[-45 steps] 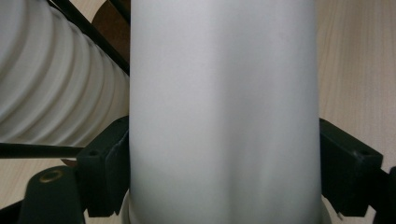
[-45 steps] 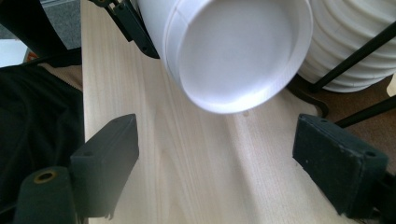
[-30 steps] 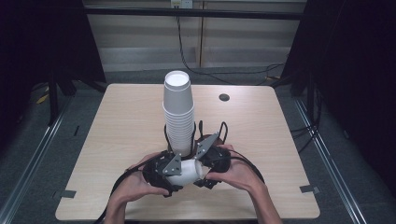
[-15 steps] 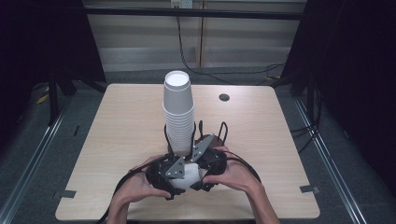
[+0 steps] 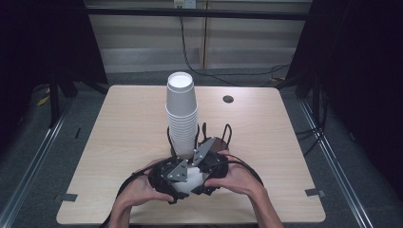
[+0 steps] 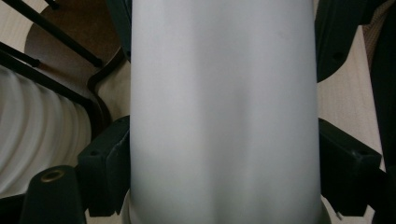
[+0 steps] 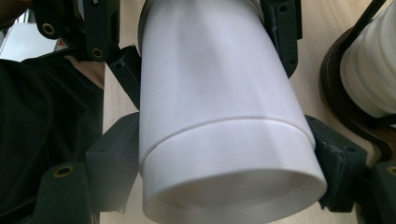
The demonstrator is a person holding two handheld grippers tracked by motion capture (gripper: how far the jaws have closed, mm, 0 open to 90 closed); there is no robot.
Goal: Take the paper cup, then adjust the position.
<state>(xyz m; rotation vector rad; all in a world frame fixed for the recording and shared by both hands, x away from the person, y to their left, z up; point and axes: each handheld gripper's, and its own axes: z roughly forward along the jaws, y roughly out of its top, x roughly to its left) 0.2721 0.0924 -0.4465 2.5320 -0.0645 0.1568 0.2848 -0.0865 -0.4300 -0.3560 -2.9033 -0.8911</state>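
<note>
At the near edge of a wooden table (image 5: 119,142), a person's two hands bring the left gripper (image 5: 172,176) and the right gripper (image 5: 209,164) together around a single white foam cup (image 5: 189,176) lying on its side between them. In the left gripper view the cup (image 6: 224,112) sits clamped between the black jaws; in the right gripper view the jaws likewise press both flanks near its rim (image 7: 233,186). Just beyond stands a tall stack of foam cups (image 5: 182,116) in a dark wire holder (image 5: 223,133). Farther off, a small dark disc (image 5: 228,99) marks the tabletop.
</note>
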